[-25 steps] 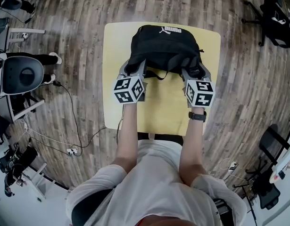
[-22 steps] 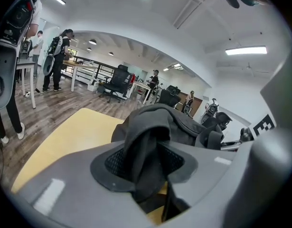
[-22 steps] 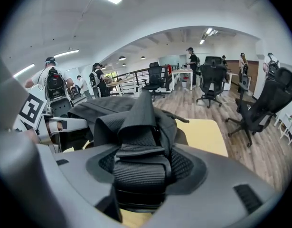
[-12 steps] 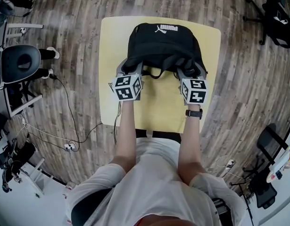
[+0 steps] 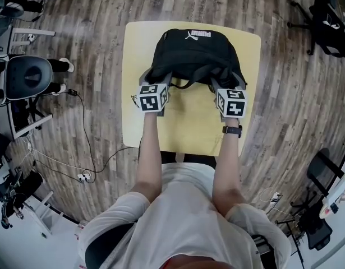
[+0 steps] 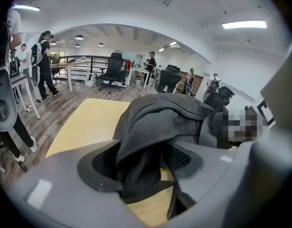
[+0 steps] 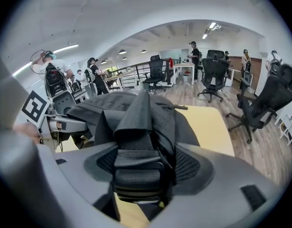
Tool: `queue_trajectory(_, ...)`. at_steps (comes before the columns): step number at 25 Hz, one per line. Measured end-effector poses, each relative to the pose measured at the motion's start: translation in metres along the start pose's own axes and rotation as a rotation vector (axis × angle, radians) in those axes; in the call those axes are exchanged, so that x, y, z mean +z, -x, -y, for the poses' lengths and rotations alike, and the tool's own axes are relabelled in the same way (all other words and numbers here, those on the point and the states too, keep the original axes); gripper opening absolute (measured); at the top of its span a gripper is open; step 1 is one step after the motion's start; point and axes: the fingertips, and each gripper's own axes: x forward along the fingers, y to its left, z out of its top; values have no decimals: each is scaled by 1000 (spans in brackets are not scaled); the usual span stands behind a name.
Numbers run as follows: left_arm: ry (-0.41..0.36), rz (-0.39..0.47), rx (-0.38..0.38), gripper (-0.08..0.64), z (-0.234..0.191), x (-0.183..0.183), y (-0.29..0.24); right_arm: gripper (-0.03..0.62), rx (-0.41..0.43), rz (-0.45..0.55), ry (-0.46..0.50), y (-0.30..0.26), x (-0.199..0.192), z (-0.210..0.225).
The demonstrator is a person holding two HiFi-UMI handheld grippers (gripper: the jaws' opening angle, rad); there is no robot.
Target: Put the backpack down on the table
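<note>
The black backpack (image 5: 194, 55) lies on the far half of the yellow table (image 5: 186, 130), logo end away from me. My left gripper (image 5: 155, 82) is at its near left corner. In the left gripper view a fold of the backpack's fabric (image 6: 150, 127) hangs between the jaws of that gripper (image 6: 146, 165), which have just been opening, and the pads look slack on it. My right gripper (image 5: 224, 84) is at the near right corner. Its jaws have just been opening too, but the webbing strap and buckle (image 7: 136, 146) fill the gap and touch both pads of the gripper (image 7: 141, 172).
Wooden floor surrounds the small table. An office chair (image 5: 26, 88) and a desk leg stand to the left, and a cable (image 5: 88, 144) runs across the floor there. Another chair (image 5: 329, 15) is at the far right. People (image 6: 43, 61) and desks fill the room behind.
The backpack has come down and settled flat on the table. Both grippers sank with it and stay at its near corners.
</note>
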Motion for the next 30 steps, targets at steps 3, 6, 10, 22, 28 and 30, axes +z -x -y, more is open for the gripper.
queue_trajectory(3,22,-4,-1,302,-3,-1,3,293,2,1,-7,4,1,1)
queue_trajectory(6,46,1,7,357,-7,-3,10,310,-19,9,-30,11,-1,3)
queue_trajectory(10,55,16,-6,381,-7,0,28,324,-56,17,-58,31,-7,1)
queue_trajectory(22,-5,64,-96,391,20,18,75,328,-102,76,-66,90,-6,-21)
queue_trajectory(28,-89,134,-128,390,41,44,103,328,-94,168,-45,119,22,-42)
queue_trajectory(30,-94,158,-139,390,44,53,114,328,-100,203,-39,127,34,-48)
